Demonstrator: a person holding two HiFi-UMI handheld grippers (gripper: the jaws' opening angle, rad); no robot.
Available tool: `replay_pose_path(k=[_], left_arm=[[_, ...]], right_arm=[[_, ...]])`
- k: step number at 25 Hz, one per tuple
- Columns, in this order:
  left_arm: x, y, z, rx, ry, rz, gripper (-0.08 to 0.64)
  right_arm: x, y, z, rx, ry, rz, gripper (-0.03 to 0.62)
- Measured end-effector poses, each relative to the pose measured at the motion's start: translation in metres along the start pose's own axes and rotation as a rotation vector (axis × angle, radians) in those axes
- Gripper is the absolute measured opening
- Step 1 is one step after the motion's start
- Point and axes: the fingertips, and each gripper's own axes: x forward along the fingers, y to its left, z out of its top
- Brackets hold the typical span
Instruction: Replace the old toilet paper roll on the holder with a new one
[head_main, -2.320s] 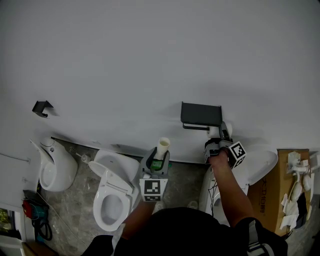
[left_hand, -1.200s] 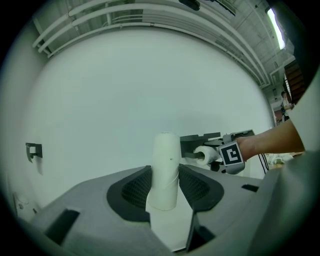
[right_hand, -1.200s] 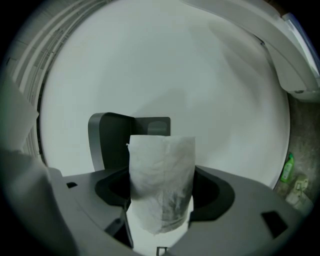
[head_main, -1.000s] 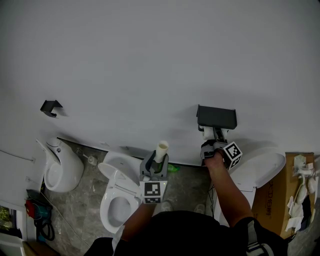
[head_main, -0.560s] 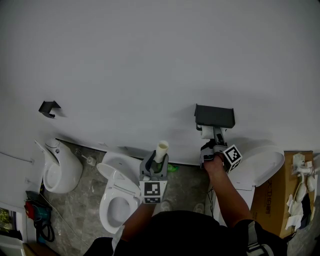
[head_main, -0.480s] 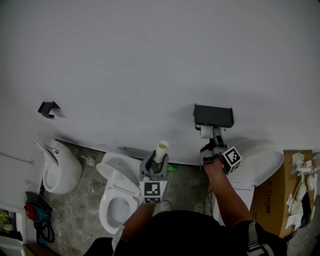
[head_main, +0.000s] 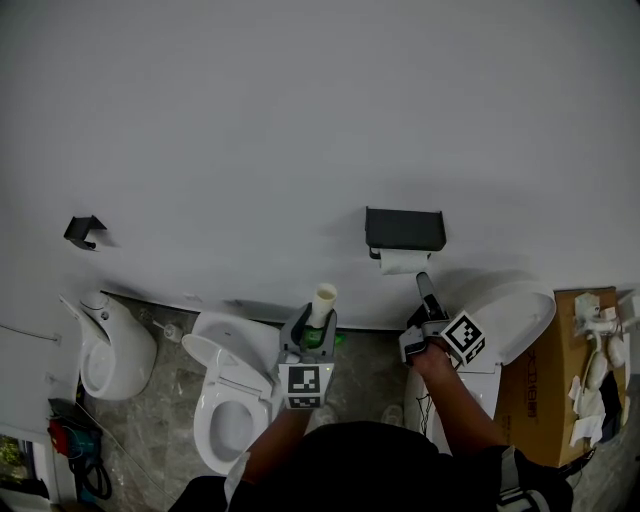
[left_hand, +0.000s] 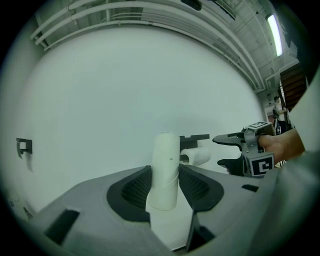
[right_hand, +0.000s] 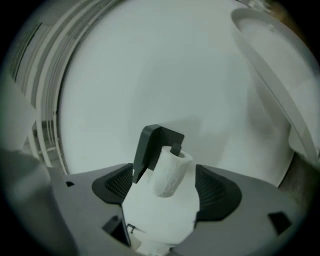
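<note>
- Now then, the new roll (head_main: 405, 262) is on the holder (head_main: 404, 229), tucked under its black top against the wall (head_main: 300, 120). By the look of it the swap is all but done.
- The right gripper (head_main: 424, 290) hangs just off the roll's right end. Its jaws have just been opening and stand wide. The right gripper view shows the roll between them, but neither pad touches it, so nothing is held.
- The left gripper (head_main: 311, 338), lower and to the left, is clamped partway closed on the old cardboard tube (head_main: 324, 299). The tube stands upright and pokes well above the jaws.
- Danger one: if the roll isn't fully home on the bar (right_hand: 175, 149), it could creep off the open right-hand end. A jaw clipping the paper on the way out would drag it along.
- Danger two: the tube is pinched low, so a tilt of that hand might lever it loose.
- The roll's long axis lies level along the wall, core end facing right, towards the right gripper.
</note>
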Motion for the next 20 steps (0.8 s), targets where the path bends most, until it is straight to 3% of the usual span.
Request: replay_pose_path(k=[13,16,20], left_arm=[[0.01,-0.022,0.008,-0.007,-0.012,-0.023,0.169],[0.01,-0.024,0.007,-0.011,-0.009,-0.022,0.169],[0.012,-0.027,0.008,-0.016,-0.014,-0.026,0.169]], right_arm=[[-0.039,0.073,0.017,-1.096,0.098,0.123,0.344],[-0.042,0.079,0.021,-1.252,0.109,0.104,0.33],[-0.045,0.08,0.019,-1.35,0.123,0.078,0.25]])
